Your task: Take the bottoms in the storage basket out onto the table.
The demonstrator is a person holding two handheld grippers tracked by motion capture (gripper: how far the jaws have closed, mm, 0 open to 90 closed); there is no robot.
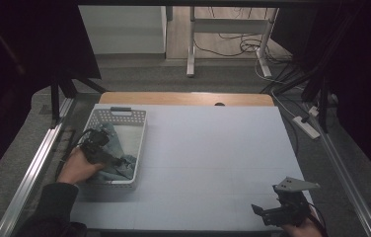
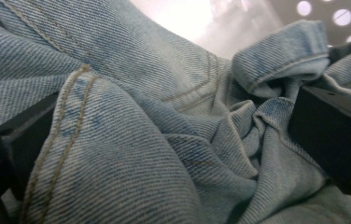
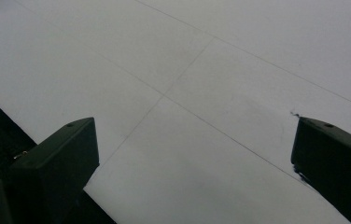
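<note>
Faded light-blue denim garment (image 2: 164, 140), twilled, ridged with tan double stitching, bunched between spread jaws of left gripper (image 2: 173, 154), folds pressing both black pads; not clamped. Behind, perforated white plastic basket (image 1: 139, 129) holding it all. Right gripper (image 3: 192, 163) released, jaws wide over smooth pale-grey table sheet (image 3: 211, 70), faintly creased.

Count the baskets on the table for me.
1. A white perforated basket sits at the table's left side, holding denim fabric that the left gripper reaches into.
</note>
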